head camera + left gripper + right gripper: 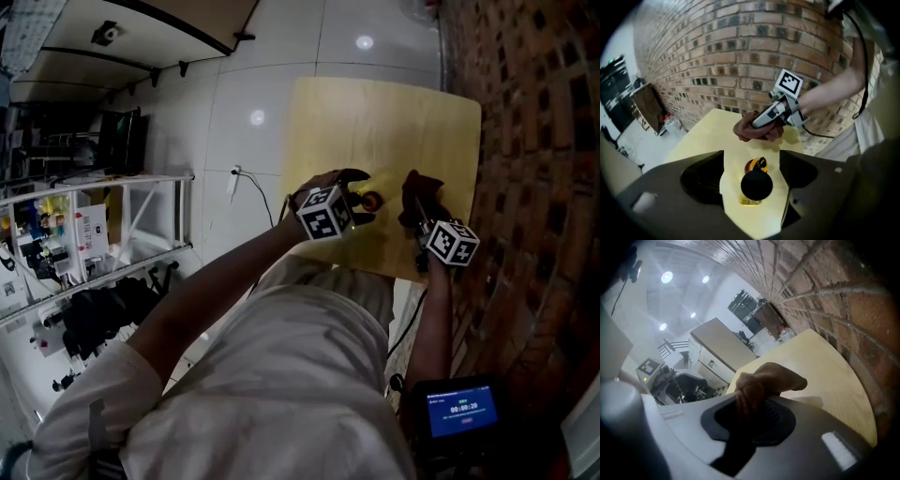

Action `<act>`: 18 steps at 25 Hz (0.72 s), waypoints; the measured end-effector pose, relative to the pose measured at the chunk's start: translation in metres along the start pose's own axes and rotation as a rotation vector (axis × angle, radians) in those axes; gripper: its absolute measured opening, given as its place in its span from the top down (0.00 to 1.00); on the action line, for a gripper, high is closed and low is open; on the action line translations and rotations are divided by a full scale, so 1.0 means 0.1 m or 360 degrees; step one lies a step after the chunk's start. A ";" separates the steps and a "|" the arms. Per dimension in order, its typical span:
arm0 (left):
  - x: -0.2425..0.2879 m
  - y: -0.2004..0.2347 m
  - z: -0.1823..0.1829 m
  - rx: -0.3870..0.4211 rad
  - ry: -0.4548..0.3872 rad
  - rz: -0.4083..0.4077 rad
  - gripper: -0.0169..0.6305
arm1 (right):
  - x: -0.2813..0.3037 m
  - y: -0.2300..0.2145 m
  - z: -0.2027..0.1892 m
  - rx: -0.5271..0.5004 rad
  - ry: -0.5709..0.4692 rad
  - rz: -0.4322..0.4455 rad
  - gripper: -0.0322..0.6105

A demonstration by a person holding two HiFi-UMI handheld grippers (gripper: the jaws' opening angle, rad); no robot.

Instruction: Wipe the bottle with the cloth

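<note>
Pointing steeply down, left gripper [752, 158] spread wide around the bottle [756, 185]; right gripper [761, 123] clenched on the cloth [765, 379].

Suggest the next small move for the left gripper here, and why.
Probably back the left gripper up and away, assuming the wipe is over: its jaws stand wide, clear of the bottle, which stands upright on the table by itself, and the right gripper holds the cloth apart from it.

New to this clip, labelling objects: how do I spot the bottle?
Find the yellow table beside the brick wall. The bottle sits on it between the left gripper's open jaws. Small, amber, black-capped, unlike the brown cloth in the right gripper.
</note>
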State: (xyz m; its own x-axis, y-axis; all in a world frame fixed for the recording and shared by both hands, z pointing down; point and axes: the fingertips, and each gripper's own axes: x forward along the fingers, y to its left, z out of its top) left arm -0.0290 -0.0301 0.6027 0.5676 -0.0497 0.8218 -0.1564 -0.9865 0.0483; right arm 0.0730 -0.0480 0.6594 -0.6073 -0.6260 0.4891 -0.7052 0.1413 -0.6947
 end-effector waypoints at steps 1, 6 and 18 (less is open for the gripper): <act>-0.08 0.01 0.03 -0.0092 -0.0081 -0.0015 0.37 | -0.04 0.04 0.01 -0.0024 -0.0027 -0.0013 0.85; -0.60 0.16 0.08 -0.0298 -0.0402 0.0103 0.56 | -0.26 0.23 0.10 -0.0094 -0.0184 -0.0122 0.85; -2.15 0.19 -0.44 -0.0721 -0.1017 0.0165 0.95 | -0.92 1.94 0.32 -0.0416 -0.0634 -0.0280 0.85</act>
State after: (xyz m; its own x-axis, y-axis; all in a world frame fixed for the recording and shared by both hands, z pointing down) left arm -0.1898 -0.0314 0.4523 0.8650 -0.3534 0.3561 -0.4700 -0.8192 0.3287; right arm 0.0035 0.0126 0.4629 -0.3203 -0.8943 0.3124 -0.8832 0.1627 -0.4398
